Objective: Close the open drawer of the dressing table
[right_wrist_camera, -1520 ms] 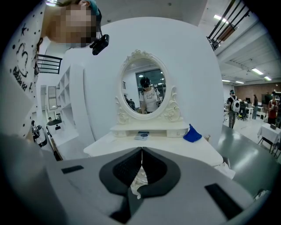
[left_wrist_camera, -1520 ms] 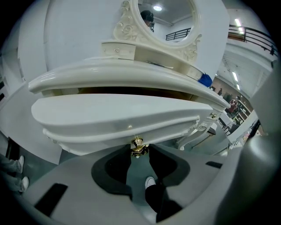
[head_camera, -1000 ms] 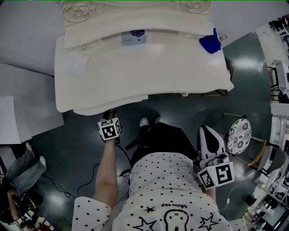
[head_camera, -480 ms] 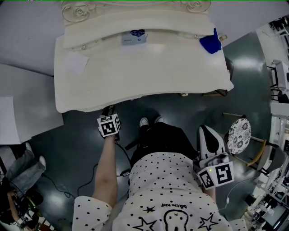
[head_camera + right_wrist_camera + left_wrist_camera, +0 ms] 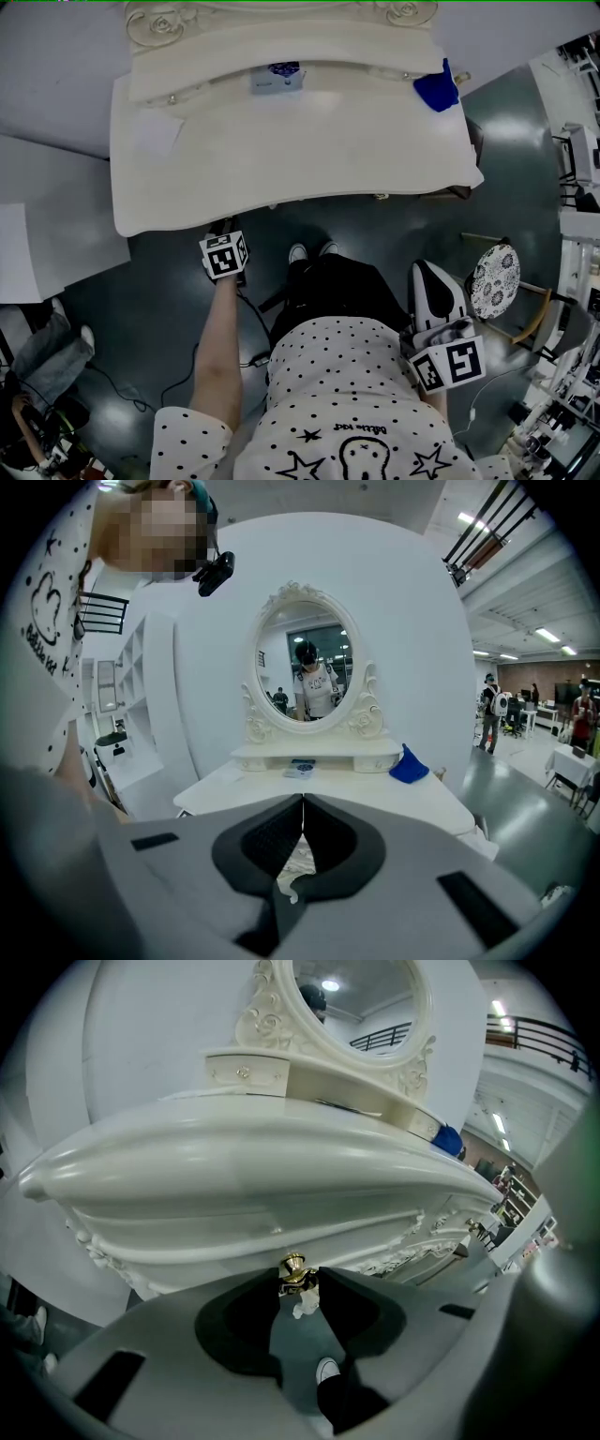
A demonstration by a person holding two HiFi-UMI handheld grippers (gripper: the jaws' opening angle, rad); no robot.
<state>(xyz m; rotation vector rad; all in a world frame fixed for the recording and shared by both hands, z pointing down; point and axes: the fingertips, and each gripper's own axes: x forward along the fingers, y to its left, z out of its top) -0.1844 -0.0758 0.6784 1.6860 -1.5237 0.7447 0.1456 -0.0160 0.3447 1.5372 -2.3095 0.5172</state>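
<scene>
Head view: the cream dressing table (image 5: 187, 178) stands against a white wall over a dark, shiny floor (image 5: 375, 225). At the back of its top lie a small box (image 5: 278, 78) and, toward the right corner, a blue cloth (image 5: 436, 89). The left gripper (image 5: 226, 228) reaches under the table's front edge. The right gripper (image 5: 427, 272) hangs well away from the table, near a stool (image 5: 497, 281) with a patterned seat. White panels (image 5: 56, 216) lie to the left of the table.

Left gripper view: the drawer front (image 5: 216, 1241) sits just under the table's thick top edge, and I cannot tell if any gap remains. Its gold knob (image 5: 293, 1265) stands between the two finger tips, which close on it from both sides. Above the table rises the carved frame of the mirror (image 5: 356, 997).

Right gripper view: the fingers are pressed together with nothing between them. Beyond them the table is seen with its oval mirror, before a round white wall. To the right of the table a big hall opens, with ceiling lights and people far away.
</scene>
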